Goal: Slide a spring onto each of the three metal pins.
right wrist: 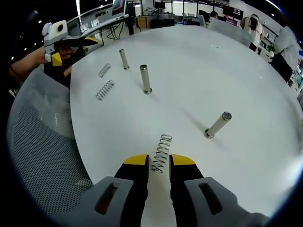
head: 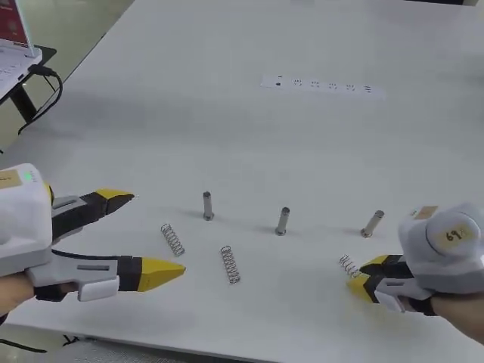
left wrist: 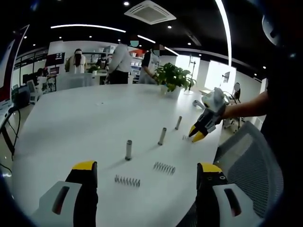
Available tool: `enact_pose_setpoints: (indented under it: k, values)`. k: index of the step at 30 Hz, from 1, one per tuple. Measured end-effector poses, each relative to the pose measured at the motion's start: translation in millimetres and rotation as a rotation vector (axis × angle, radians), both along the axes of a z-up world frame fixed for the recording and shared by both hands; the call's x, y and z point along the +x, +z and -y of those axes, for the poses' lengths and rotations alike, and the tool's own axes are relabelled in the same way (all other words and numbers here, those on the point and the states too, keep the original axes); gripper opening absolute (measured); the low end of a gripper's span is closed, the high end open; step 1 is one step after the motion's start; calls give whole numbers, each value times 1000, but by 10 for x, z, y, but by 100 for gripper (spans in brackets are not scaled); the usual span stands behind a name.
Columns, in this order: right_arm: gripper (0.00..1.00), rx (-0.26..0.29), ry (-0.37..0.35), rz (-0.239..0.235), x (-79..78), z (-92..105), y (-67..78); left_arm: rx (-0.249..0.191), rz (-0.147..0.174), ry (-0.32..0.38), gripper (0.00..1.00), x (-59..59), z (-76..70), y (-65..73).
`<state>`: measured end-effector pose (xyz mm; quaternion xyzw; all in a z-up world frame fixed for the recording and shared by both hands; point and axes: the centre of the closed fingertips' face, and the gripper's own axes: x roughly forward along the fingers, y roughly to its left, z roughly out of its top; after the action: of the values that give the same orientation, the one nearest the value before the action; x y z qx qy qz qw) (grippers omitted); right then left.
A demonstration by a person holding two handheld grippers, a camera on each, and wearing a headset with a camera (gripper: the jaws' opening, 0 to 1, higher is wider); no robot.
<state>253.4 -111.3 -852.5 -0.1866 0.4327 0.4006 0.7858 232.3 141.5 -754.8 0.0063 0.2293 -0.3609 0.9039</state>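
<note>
Right hand-held gripper [right wrist: 159,161] straddles 1 spring [right wrist: 163,144]; left hand-held gripper [left wrist: 147,166] gapes.

Open-plan office, white table [head: 302,151], mesh chair [left wrist: 251,161], potted plant [left wrist: 173,78], ceiling air vent [left wrist: 150,12], strip lights [left wrist: 85,26], laptop [head: 11,38]
</note>
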Motion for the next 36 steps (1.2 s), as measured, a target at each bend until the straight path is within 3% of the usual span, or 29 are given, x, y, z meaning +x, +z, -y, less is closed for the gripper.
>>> enact_pose_setpoints:
  k: [19, 29, 36]
  values:
    - [9, -46, 41, 24, 10, 7, -25, 9, 2, -23, 83, 1, 62, 24]
    - [8, 9, 19, 36, 46, 9, 186, 9, 11, -58, 83, -40, 188, 81]
    - [8, 33, 69, 57, 63, -48, 359, 13, 5, -104, 81, -85, 334, 52]
